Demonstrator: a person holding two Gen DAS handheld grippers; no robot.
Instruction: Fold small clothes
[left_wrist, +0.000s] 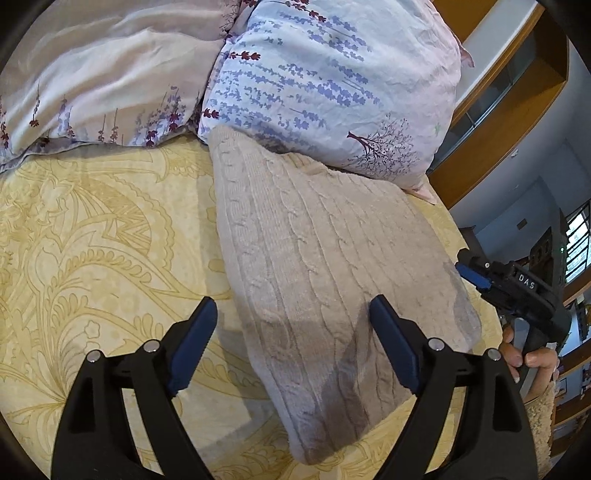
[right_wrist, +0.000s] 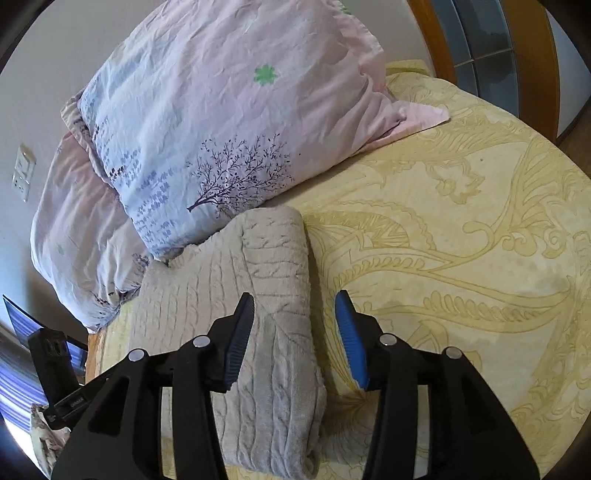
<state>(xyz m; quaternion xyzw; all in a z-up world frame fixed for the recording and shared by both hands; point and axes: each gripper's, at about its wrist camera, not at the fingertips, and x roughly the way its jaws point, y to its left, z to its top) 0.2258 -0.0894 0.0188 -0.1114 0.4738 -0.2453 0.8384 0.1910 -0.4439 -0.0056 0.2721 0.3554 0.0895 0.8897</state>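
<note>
A beige cable-knit garment (left_wrist: 325, 266) lies folded into a thick rectangle on the yellow patterned bedspread (left_wrist: 92, 240). Its far end touches a floral pillow (left_wrist: 332, 85). My left gripper (left_wrist: 291, 314) is open and empty, hovering over the garment's near end. My right gripper (right_wrist: 295, 306) is open and empty above the garment's folded edge (right_wrist: 277, 288). The right gripper also shows in the left wrist view (left_wrist: 469, 269), at the garment's right side, held by a hand.
A second pale floral pillow or quilt (left_wrist: 96, 81) lies at the back left. The pillow also shows in the right wrist view (right_wrist: 221, 122). A wooden bed frame (left_wrist: 498, 110) runs behind. The bedspread (right_wrist: 461, 229) stretches right of the garment.
</note>
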